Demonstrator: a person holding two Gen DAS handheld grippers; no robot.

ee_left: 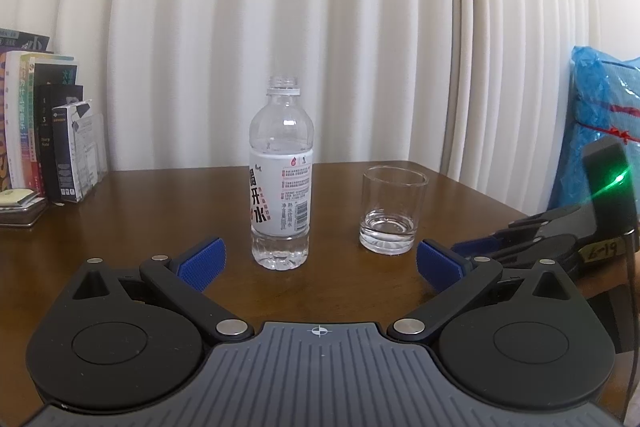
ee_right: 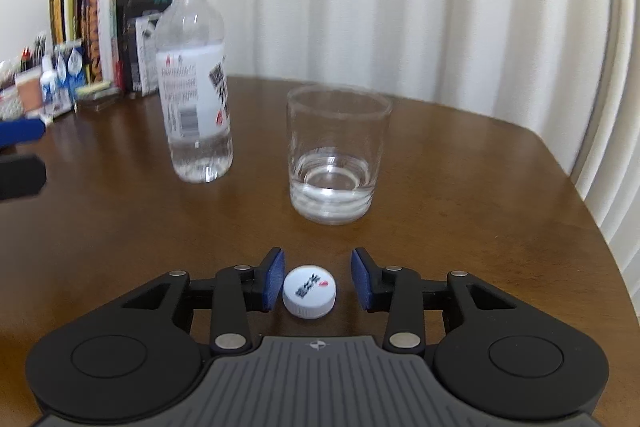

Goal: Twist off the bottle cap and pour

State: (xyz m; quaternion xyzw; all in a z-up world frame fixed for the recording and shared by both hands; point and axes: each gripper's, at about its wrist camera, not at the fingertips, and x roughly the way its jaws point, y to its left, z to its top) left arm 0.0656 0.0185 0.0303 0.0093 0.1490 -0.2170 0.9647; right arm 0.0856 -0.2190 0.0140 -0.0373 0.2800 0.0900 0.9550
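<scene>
A clear plastic water bottle (ee_left: 281,179) with a white label stands upright on the brown table (ee_left: 140,227), uncapped, with a little water at the bottom. It also shows in the right wrist view (ee_right: 196,87). A glass (ee_left: 391,214) with a little water stands to its right, seen too in the right wrist view (ee_right: 335,155). My left gripper (ee_left: 320,263) is open wide, short of the bottle. My right gripper (ee_right: 318,281) is open. The white cap (ee_right: 309,291) lies on the table between its pads, touching neither.
Books and boxes (ee_left: 48,131) stand at the table's back left, seen too in the right wrist view (ee_right: 104,27). A white curtain hangs behind. A blue plastic bag (ee_left: 604,123) is at the right. The table's right edge (ee_right: 580,195) curves close to the glass.
</scene>
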